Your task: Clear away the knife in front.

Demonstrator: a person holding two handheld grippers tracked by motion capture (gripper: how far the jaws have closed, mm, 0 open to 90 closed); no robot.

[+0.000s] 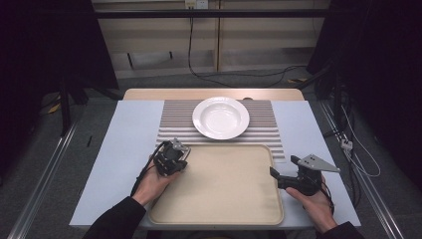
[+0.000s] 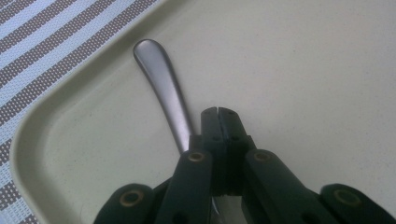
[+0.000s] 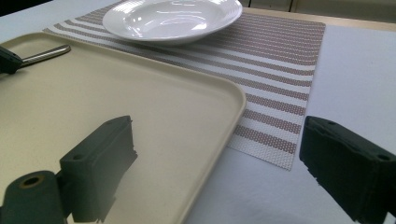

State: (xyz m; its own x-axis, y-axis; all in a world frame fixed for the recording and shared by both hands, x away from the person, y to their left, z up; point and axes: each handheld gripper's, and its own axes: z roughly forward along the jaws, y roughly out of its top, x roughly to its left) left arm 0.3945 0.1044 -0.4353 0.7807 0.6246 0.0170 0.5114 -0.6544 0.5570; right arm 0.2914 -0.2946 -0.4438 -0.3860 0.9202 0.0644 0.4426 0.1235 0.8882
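The left gripper (image 1: 171,158) is tilting down over the beige tray's (image 1: 224,209) far left corner, jaws clamping a smooth metal utensil handle (image 2: 161,86). The right gripper (image 1: 286,174) is lying level at the tray's right edge, jaws gaping wide, holding nothing.

We see a grey floor (image 1: 45,164) around the table (image 1: 124,149), black cables (image 1: 219,74) trailing behind it, and pale wall panels (image 1: 164,35) beyond.
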